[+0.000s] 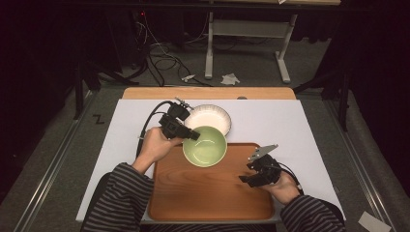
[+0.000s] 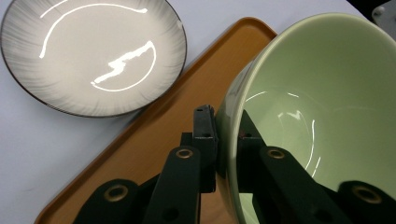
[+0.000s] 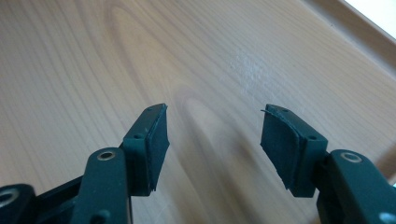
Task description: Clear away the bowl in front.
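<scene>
**Left hand-held gripper clamped on green bowl rim; right one open over tray**

Left hand-held gripper (image 1: 192,136) in the high view sat at the left edge of the green bowl (image 1: 205,146), held by the person's left hand (image 1: 153,144), cable looping off behind it. Bowl was at the far end of the wooden tray (image 1: 212,193), its far rim overlapping the near edge of the white plate (image 1: 209,118) as seen from above; contact between the two could not be told. Plate lay on the white sheet covering the bench (image 1: 270,121), just beyond the tray. Right hand-held gripper (image 1: 249,178) was over the tray's right side, well apart from the bowl, held by the right hand (image 1: 285,187), grey three-cornered plate on top. Striped sleeves came in from the bottom.

Left gripper view: left hand-held gripper (image 2: 227,135) had its jaws closed on the green bowl (image 2: 327,93) wall, one jaw outside, one inside, rim pinched between them. Bowl looked tilted in this view. Wooden tray (image 2: 154,130) edge ran below it; white plate (image 2: 93,56), grey-streaked rim, dark edge line, lay on the white sheet beyond the tray corner.

Right gripper view: right hand-held gripper (image 3: 215,140) had its jaws wide apart, nothing between them. Fingertips (image 3: 154,140) were dark pads, the right pad looking a bit frayed at its edge. Wooden tray (image 3: 93,56) grain lay beneath, raised tray rim at upper right. Whether the jaws touched the tray could not be told.
</scene>
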{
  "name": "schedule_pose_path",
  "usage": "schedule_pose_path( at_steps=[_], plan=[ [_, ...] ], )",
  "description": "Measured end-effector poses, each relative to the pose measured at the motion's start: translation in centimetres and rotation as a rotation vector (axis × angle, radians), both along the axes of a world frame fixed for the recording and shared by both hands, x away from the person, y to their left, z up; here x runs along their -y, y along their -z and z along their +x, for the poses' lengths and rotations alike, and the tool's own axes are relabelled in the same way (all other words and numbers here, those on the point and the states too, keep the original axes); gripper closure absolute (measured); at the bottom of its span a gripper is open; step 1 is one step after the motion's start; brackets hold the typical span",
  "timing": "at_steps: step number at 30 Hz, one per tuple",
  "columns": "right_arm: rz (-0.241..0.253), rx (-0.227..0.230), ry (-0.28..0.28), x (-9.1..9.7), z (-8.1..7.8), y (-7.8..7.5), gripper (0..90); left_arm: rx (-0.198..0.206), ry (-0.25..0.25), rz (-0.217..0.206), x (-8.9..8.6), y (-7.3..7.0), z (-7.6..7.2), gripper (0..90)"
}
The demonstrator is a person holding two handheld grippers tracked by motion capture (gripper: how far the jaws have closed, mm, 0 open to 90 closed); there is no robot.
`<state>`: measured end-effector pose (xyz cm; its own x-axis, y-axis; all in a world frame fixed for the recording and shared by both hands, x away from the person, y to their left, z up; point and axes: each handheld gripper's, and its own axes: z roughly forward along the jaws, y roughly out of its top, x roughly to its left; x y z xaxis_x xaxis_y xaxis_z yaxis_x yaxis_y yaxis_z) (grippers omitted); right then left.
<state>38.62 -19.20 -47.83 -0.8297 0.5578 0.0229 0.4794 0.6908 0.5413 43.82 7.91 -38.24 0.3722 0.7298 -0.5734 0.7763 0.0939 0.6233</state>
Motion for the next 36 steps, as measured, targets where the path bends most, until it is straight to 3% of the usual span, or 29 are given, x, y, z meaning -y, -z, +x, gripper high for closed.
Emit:
schedule_pose_path(
  at_steps=[18, 36],
  plan=[
    [0.0, 0.003, 0.005, 0.0, 0.0, 0.0, 43.1, -0.02, 0.023, 0.009, 0.1, 1.5, -1.4, 83.5],
    [0.001, 0.002, 0.007, 0.0, 0.0, 0.0, 43.1, -0.052, 0.011, 0.003, 0.2, 3.3, -1.8, 83.5]
  ],
)
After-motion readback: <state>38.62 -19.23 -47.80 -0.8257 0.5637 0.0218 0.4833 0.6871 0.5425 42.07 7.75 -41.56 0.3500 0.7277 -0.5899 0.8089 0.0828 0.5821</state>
